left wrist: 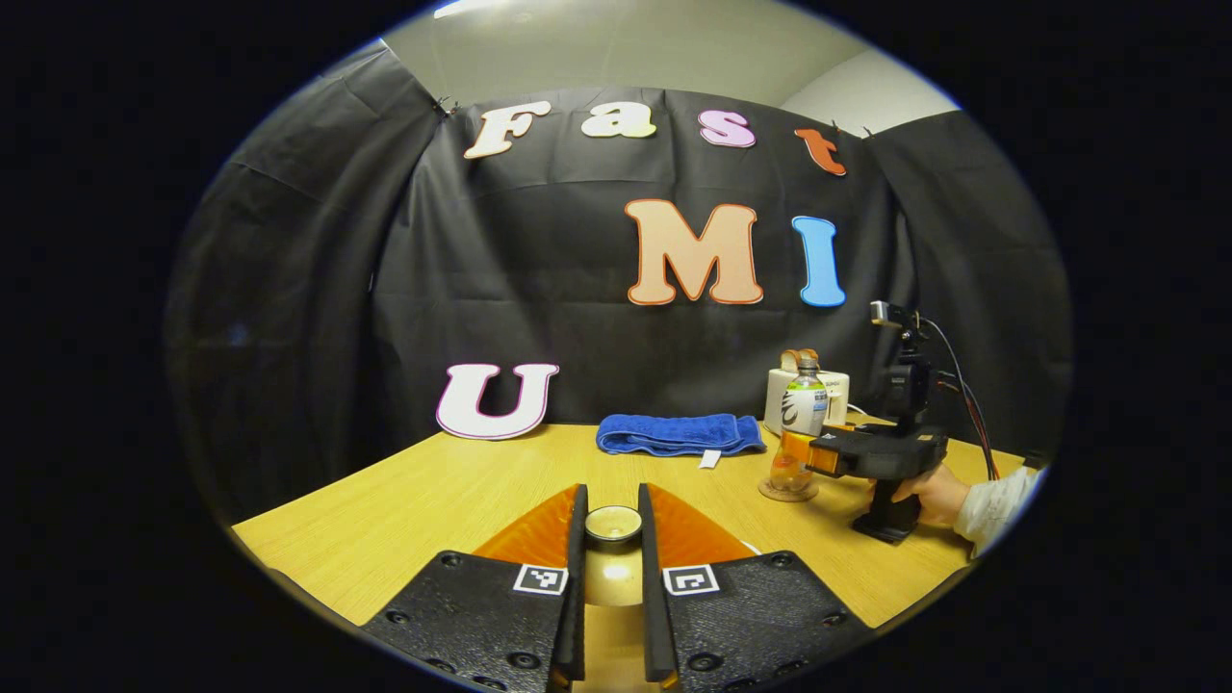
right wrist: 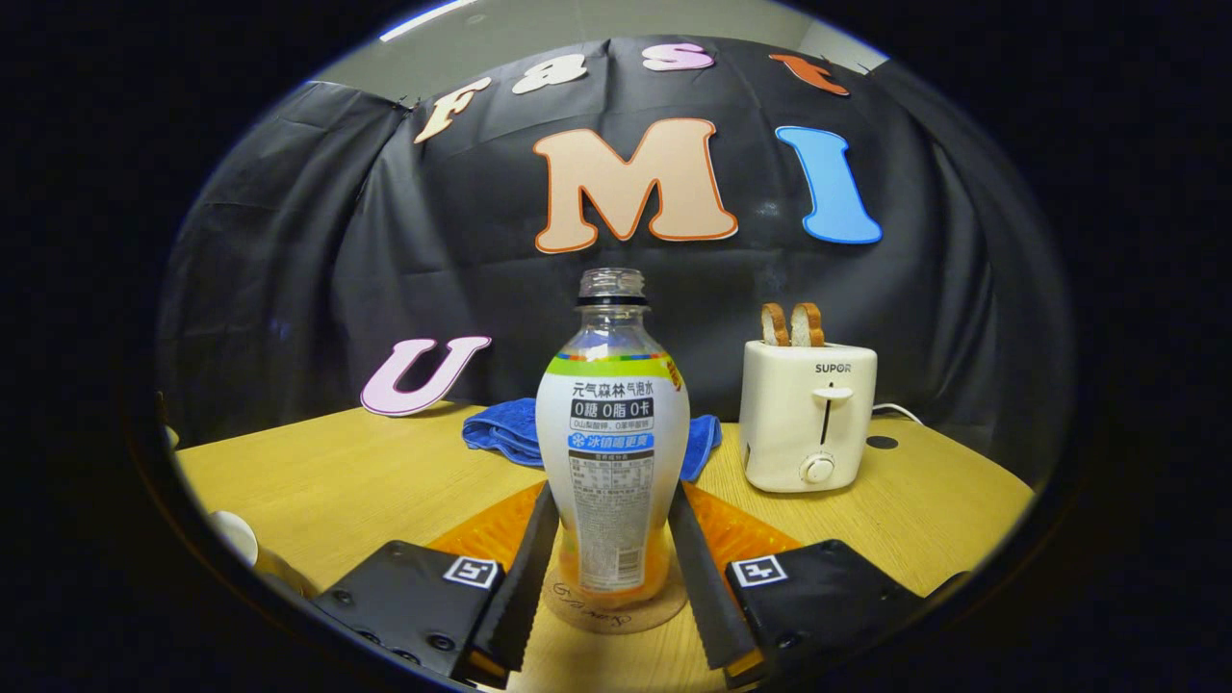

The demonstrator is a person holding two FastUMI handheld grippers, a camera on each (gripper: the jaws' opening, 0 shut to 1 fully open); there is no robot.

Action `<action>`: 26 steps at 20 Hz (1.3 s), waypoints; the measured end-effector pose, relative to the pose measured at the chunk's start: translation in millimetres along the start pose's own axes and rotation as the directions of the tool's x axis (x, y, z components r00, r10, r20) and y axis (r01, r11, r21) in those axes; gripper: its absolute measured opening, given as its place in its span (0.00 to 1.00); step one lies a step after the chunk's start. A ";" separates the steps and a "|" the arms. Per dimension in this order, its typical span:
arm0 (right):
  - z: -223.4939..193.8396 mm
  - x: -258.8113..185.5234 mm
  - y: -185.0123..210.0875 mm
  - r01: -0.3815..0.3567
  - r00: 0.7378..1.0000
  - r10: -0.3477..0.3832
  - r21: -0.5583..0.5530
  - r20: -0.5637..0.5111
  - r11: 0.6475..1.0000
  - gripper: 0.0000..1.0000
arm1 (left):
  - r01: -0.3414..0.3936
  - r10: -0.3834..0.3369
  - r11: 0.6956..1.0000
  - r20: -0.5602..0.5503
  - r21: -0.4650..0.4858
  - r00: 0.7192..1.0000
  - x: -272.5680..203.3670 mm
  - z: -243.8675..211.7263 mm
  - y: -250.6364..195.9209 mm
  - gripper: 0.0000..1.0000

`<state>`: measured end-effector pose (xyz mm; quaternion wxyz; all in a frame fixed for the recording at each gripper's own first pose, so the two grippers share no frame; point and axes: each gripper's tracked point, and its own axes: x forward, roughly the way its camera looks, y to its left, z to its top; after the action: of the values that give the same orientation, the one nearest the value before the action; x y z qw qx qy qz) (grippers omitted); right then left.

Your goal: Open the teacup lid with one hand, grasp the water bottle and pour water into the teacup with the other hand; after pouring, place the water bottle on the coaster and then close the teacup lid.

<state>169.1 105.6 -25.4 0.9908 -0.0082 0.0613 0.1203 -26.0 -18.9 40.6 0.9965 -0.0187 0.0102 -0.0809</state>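
Right tool grips clear labelled plastic water bottle on round cork coaster; left tool clamps gold teacup lid at 6 o'clock, cup hidden.

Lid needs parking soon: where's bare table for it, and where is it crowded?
Bare wood lies left of the blue towel, toward the table's left edge. Crowded: the right side, with bottle on its coaster, toaster and right gripper.

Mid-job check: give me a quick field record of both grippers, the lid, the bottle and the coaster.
left gripper: fingers close on either side of the teacup lid knob
right gripper: fingers flank the water bottle; contact unclear
water bottle: upright, uncapped, on the coaster
background: toaster, blue towel
table: wooden
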 end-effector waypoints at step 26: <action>10.0 -68.2 -29.2 0.034 0.998 -0.037 0.050 0.044 0.998 1.00 | 0.118 -0.116 0.993 -0.049 0.032 0.992 33.7 -23.3 -52.4 0.21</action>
<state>111.6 61.3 -7.0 0.9938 0.0177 0.0418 0.1013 -1.7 -76.9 18.8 0.9897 0.0000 0.0310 -0.1399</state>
